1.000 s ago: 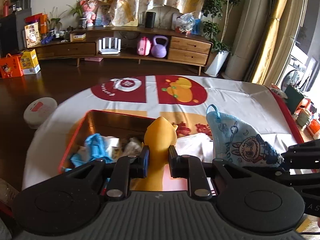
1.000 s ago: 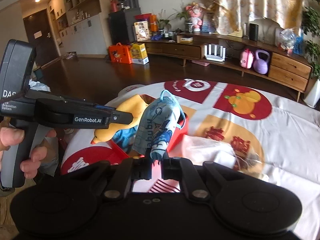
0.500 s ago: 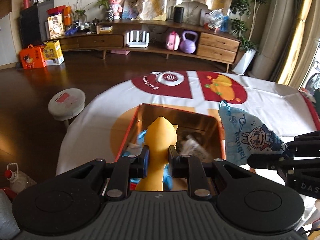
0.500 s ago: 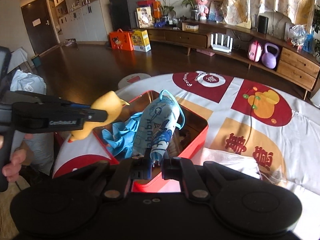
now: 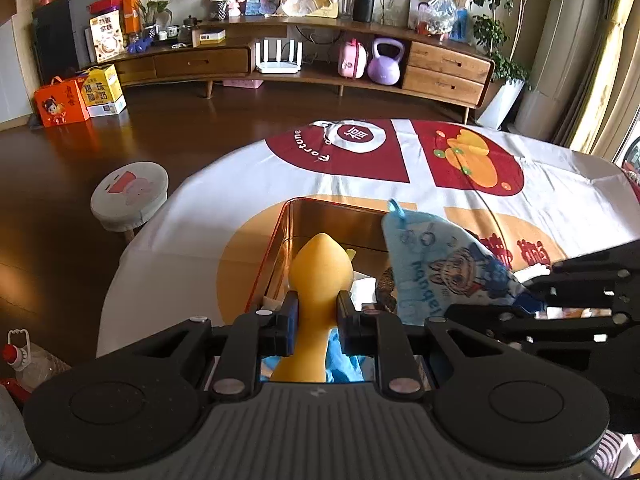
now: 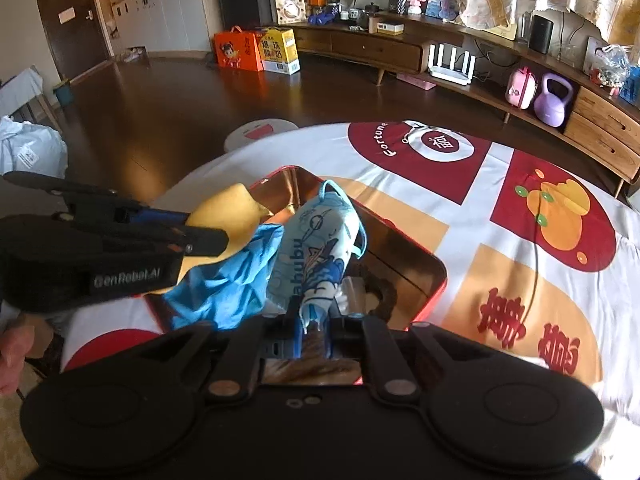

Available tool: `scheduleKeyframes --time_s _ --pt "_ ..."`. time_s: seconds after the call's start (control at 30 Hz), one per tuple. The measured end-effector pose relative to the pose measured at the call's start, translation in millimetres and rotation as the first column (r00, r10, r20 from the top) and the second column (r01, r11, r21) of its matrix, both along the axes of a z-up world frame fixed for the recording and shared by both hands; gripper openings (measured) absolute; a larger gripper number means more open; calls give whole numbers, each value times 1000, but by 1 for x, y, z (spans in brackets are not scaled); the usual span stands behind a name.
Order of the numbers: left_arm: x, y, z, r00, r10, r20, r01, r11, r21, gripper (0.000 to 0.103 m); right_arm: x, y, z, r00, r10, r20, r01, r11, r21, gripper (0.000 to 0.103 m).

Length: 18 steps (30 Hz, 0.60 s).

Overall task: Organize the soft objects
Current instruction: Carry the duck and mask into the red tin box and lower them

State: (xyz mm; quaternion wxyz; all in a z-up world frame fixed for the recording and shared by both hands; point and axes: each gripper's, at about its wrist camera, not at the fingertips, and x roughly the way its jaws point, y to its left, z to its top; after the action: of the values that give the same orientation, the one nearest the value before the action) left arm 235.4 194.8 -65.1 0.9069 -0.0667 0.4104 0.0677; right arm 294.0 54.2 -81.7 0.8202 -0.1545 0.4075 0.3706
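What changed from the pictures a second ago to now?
Both claws carried their things in over the red tin. The left claw brought the yellow toy above the blue cloth inside; the right claw brought the cartoon face mask over it too, and its jaws have just been opening slightly, mask between them. Both things stayed gripped, and the tin's contents stayed put.

Yellow toy (image 5: pixel 320 268) — cartoon-printed blue mask (image 6: pixel 316 248)
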Motion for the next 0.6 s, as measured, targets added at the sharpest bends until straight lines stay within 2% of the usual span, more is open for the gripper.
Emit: scheduleKeyframes --time_s 0.33,0.6 --pt "22 5 -23 999 16 -50 -16 1000 12 19 20 15 -28 999 1 -43 -4 998 -59 14" --pt "31 10 -36 996 28 -83 -28 1000 1 19 19 15 -30 999 11 -32 -13 998 -55 19"
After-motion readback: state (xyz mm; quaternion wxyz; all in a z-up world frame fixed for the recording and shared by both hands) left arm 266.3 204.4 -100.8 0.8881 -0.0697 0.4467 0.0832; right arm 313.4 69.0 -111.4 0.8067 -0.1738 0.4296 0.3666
